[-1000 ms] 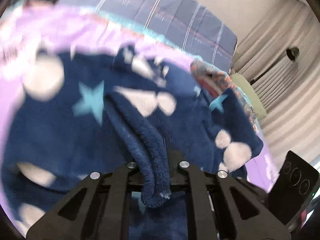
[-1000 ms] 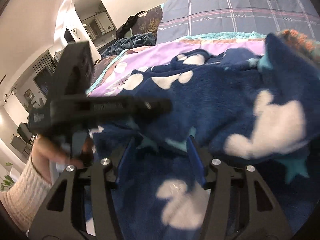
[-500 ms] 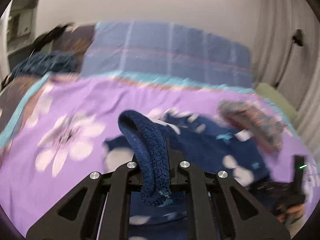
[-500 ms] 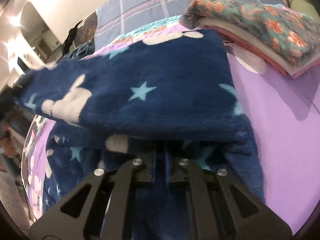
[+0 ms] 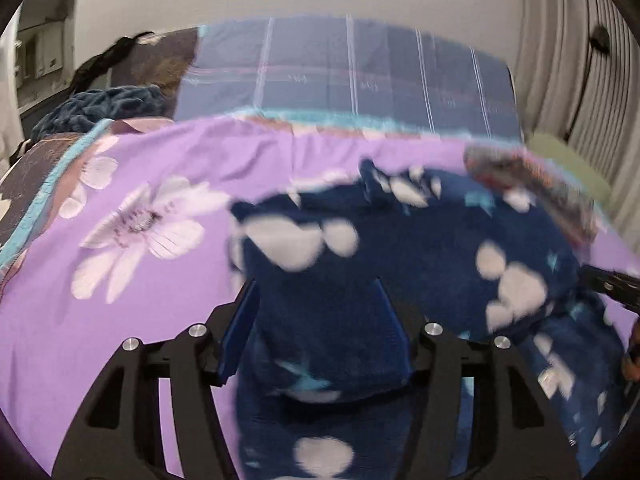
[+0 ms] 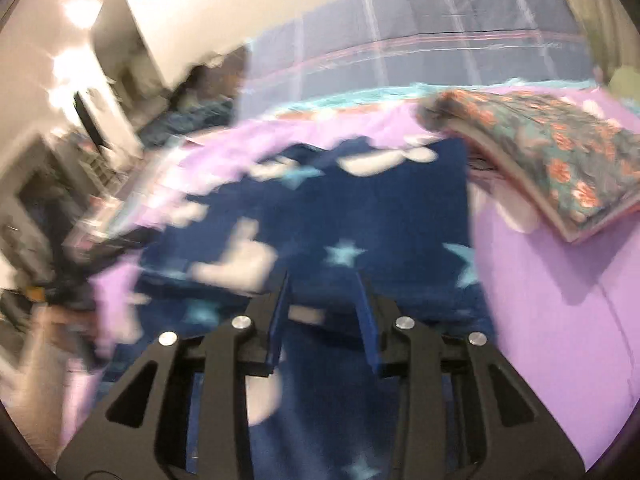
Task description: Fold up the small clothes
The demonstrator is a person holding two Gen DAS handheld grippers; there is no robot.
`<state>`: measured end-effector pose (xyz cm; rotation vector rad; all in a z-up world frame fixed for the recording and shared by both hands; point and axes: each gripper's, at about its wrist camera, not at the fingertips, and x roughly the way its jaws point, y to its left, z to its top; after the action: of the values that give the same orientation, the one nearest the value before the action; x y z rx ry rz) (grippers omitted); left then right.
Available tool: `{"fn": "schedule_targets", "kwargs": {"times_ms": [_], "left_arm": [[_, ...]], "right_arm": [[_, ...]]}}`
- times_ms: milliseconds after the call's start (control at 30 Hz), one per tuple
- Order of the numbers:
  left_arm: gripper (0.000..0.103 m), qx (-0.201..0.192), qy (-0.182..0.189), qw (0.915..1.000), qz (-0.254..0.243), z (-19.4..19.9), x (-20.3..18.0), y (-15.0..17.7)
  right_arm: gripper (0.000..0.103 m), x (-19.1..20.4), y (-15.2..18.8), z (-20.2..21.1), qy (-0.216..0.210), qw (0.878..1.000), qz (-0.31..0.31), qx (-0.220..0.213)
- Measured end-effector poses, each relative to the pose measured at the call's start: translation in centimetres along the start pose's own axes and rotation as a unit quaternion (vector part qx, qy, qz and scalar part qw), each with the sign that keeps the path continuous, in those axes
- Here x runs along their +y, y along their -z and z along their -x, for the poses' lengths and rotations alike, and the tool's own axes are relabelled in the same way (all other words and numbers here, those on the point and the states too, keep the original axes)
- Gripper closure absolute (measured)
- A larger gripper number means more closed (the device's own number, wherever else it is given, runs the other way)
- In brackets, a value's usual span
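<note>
A navy fleece garment point(image 5: 400, 248) with white paw shapes and light-blue stars lies spread on the purple flowered sheet point(image 5: 140, 220). My left gripper point(image 5: 314, 284) hangs over the garment's near left part. Its jaws are opening, and the fleece lies loose between the blue pads point(image 5: 240, 328), which do not press on it. In the right wrist view the same garment point(image 6: 360, 208) fills the middle. My right gripper point(image 6: 322, 280) is low over it with its jaws opening, and nothing is pinched between them. The right gripper's black tip point(image 5: 608, 284) shows at the left wrist view's right edge.
A folded floral garment stack point(image 6: 560, 160) rests on the sheet just right of the fleece. A grey-blue plaid pillow point(image 5: 348, 80) lies behind, with a dark blue knit heap point(image 5: 100, 108) at the far left. Pleated curtains point(image 5: 560, 60) hang on the right.
The left gripper was shut on a rolled fold of fleece and has let it go. The right gripper's shut jaws have parted. The fleece now lies flatter on the sheet.
</note>
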<state>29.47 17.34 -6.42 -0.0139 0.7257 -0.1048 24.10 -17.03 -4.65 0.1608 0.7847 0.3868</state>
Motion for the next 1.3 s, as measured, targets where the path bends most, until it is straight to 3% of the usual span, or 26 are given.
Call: {"fn": "schedule_targets", "kwargs": {"times_ms": [33, 67, 133, 200, 300, 400, 467, 533, 633, 867, 933, 1033, 1100, 1133, 1200, 1233, 1300], "left_arm": [[0.034, 0.042, -0.029, 0.9986, -0.017, -2.3, -0.7, 1.1], [0.020, 0.065, -0.052, 0.9962, -0.025, -3.8, -1.4, 1.9], [0.017, 0.073, -0.055, 0.9957, -0.016, -4.1, -1.3, 1.5], [0.004, 0.082, -0.055, 0.9951, 0.003, -4.5, -0.5, 1.5], [0.003, 0.087, -0.015, 0.9944, 0.058, -4.7, 1.7, 1.6], [0.003, 0.061, -0.036, 0.9938, 0.086, -1.5, 2.7, 2.2], [0.003, 0.042, -0.008, 0.9950, 0.091, 1.7, 3.0, 3.1], [0.003, 0.026, 0.017, 0.9972, 0.068, 5.3, 2.8, 4.7], [0.003, 0.030, 0.014, 0.9990, 0.031, 9.8, 2.5, 8.3], [0.003, 0.064, 0.087, 0.9909, 0.081, 15.6, 3.1, 16.7], [0.004, 0.071, 0.108, 0.9890, 0.072, 16.8, 2.0, 18.7], [0.014, 0.090, 0.112, 0.9882, 0.051, 17.3, 0.4, 20.9], [0.024, 0.084, 0.103, 0.9907, 0.030, 18.0, -0.3, 21.9], [0.027, 0.084, 0.110, 0.9900, 0.026, 18.4, -0.5, 22.3], [0.045, 0.084, 0.122, 0.9883, 0.035, 19.0, -0.4, 22.6], [0.051, 0.086, 0.120, 0.9882, 0.037, 19.2, -0.4, 22.7], [0.072, 0.089, 0.110, 0.9894, 0.034, 19.8, -0.3, 22.9]], "right_arm": [[0.086, -0.2, 0.3, -1.3, 0.042, 0.999, 0.006, 0.018], [0.086, -0.6, 0.8, -2.9, 0.076, 0.996, 0.011, 0.036], [0.086, -1.1, 1.2, -3.9, 0.074, 0.997, 0.008, 0.033], [0.086, -0.3, 1.0, -3.6, 0.092, 0.995, 0.022, 0.033], [0.084, 0.8, 1.3, -4.2, 0.115, 0.992, 0.050, 0.030], [0.083, 0.4, 1.4, -3.6, 0.108, 0.993, 0.045, 0.027], [0.078, 0.0, 2.0, -1.8, 0.099, 0.994, 0.019, 0.039], [0.078, 0.0, 3.8, 2.1, 0.047, 0.998, -0.005, 0.028], [0.077, 1.0, 7.3, 7.2, -0.049, 0.998, -0.001, 0.038], [0.076, 6.9, 16.2, 12.6, -0.162, 0.979, 0.032, 0.123], [0.063, 8.3, 17.8, 13.4, -0.192, 0.971, 0.030, 0.135], [0.061, 9.6, 19.7, 12.7, -0.218, 0.959, 0.009, 0.179], [0.061, 10.0, 20.4, 12.0, -0.220, 0.957, 0.001, 0.187], [0.072, 10.3, 20.6, 11.7, -0.221, 0.958, -0.002, 0.184], [0.097, 10.7, 20.5, 11.6, -0.221, 0.960, -0.006, 0.174], [0.097, 10.6, 19.8, 11.9, -0.226, 0.960, -0.017, 0.166], [0.098, 10.4, 18.6, 14.5, -0.237, 0.964, -0.020, 0.115]]}}
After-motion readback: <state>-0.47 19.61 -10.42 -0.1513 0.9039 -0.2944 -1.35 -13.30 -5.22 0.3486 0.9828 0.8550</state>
